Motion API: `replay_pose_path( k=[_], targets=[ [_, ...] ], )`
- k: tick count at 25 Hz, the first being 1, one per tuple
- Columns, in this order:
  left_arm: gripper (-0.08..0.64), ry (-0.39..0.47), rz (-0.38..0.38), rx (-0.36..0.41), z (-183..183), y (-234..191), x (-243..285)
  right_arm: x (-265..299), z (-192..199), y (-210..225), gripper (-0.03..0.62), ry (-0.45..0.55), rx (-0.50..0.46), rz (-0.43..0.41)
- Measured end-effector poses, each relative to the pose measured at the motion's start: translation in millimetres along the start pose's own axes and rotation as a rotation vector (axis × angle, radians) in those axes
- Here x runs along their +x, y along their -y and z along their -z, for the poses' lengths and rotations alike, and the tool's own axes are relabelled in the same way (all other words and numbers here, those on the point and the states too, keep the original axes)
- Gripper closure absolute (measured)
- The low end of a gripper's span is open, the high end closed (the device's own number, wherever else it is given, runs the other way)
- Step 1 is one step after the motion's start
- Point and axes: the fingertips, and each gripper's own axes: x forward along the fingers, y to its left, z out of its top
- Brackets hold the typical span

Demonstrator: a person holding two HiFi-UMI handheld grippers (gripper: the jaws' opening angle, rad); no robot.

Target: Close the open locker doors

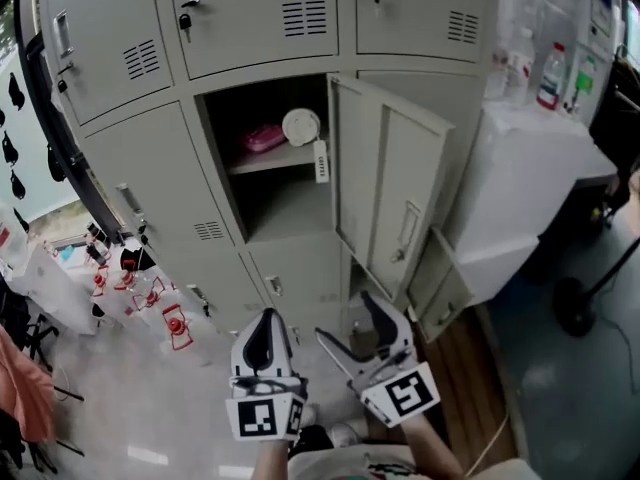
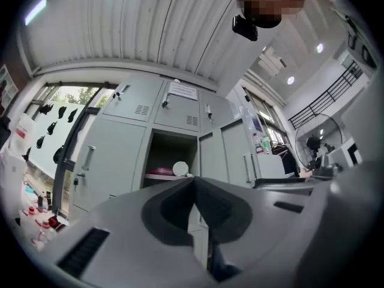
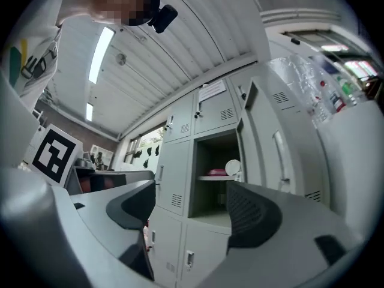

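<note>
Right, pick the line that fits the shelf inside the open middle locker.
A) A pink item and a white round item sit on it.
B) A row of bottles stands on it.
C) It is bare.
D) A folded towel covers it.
A: in the head view, a pink item lies beside a white round item on the shelf of the open locker.

no text is legible: the paper notice (image 2: pixel 183 90) on an upper locker door (image 2: pixel 172 111) is too blurred.
</note>
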Motion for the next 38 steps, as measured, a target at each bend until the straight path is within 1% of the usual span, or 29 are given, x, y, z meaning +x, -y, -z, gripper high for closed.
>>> replay_pose_path(
  k=[5,9,14,17,19,22,25,28,33,38],
  targets=[
    [0.554,-0.007,0.157,-0.032,2,32,41,-21,-4,44,0.252,-0.01,-0.02,0.185],
    [0.554,-0.011,0.272,-0.068,2,53,66,-39,-9,70,0.252,-0.021,-0.035,0.317],
    [0.554,-0.025,0.384,-0.089,8,74,85,-56,-12,90,0.252,-0.034,-0.052,0.44],
    [0.554,-0.025,0.432,-0.088,9,83,92,-60,-13,95,0.252,-0.04,-0.059,0.479],
    [0.554,-0.022,0.457,-0.083,9,87,97,-58,-14,98,0.252,-0.041,-0.06,0.483],
    [0.554,-0.02,0.486,-0.082,9,89,103,-47,-20,106,0.252,-0.051,-0.081,0.46],
    [0.554,-0.022,0.501,-0.079,8,87,107,-33,-27,118,0.252,-0.053,-0.1,0.428],
    [0.554,-0.021,0.512,-0.081,7,85,109,-24,-31,136,0.252,-0.032,-0.108,0.41],
    [0.554,-0.04,0.517,-0.076,13,79,110,-7,-28,150,0.252,-0.037,-0.088,0.351],
    [0.554,-0.043,0.507,-0.076,15,72,112,9,-31,150,0.252,-0.048,-0.11,0.294]
  ],
)
